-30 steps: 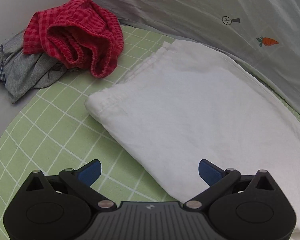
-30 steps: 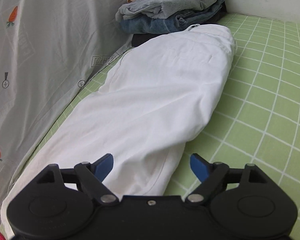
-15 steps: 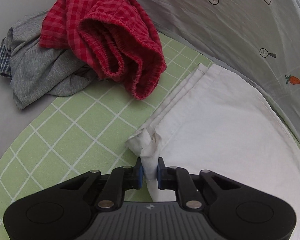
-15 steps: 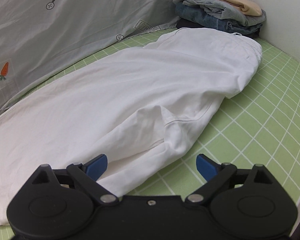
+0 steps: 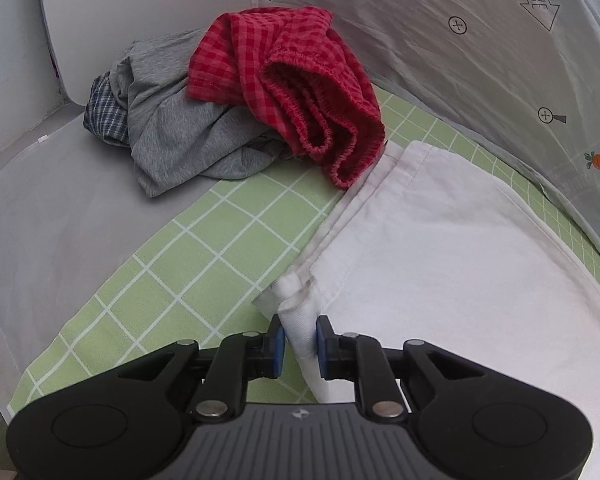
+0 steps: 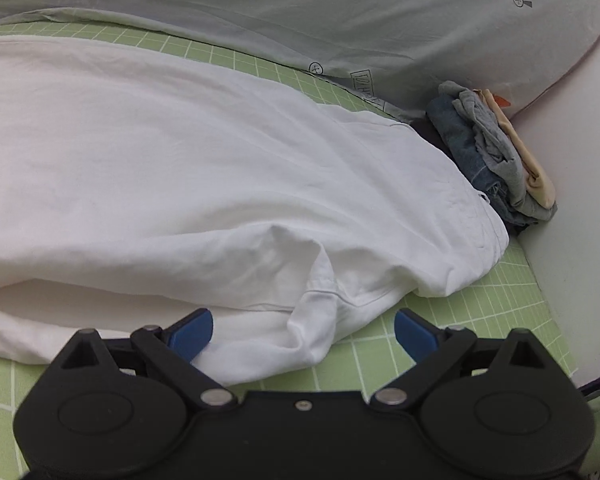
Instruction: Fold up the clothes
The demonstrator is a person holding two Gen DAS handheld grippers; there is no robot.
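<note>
- White trousers [image 5: 452, 248] are laid flat along the green checked sheet [image 5: 204, 264]; in the left wrist view they fill the right half of the frame, in the right wrist view the left and centre.
- Left gripper [image 5: 300, 346] is clamped on the near hem corner, lower centre of its frame. Cloth is bunched between the blue pads [image 5: 278, 345], so I judge more than one layer is caught. Good; both layers should travel together.
- Right gripper [image 6: 303, 330] is wide open and holding nothing. A puckered lobe of the trousers sits between its jaws, lower centre of its frame.
- Step in hand, as I read it: get a second grip, then carry the hem end over toward the waist end.
- I'd bite on the seam edge of that lobe, not the loose pucker, so the fold line stays straight.
- Lift both grips level and keep light tension between them to stop sag.
- Red checked garment [image 5: 292, 92], upper centre of the left view, touches the far hem corner; lift clear of it to avoid dragging it along.
- Folded stack [image 6: 496, 156] at the right of the right view lies just beside the waist end; land the fold short of it.
</note>
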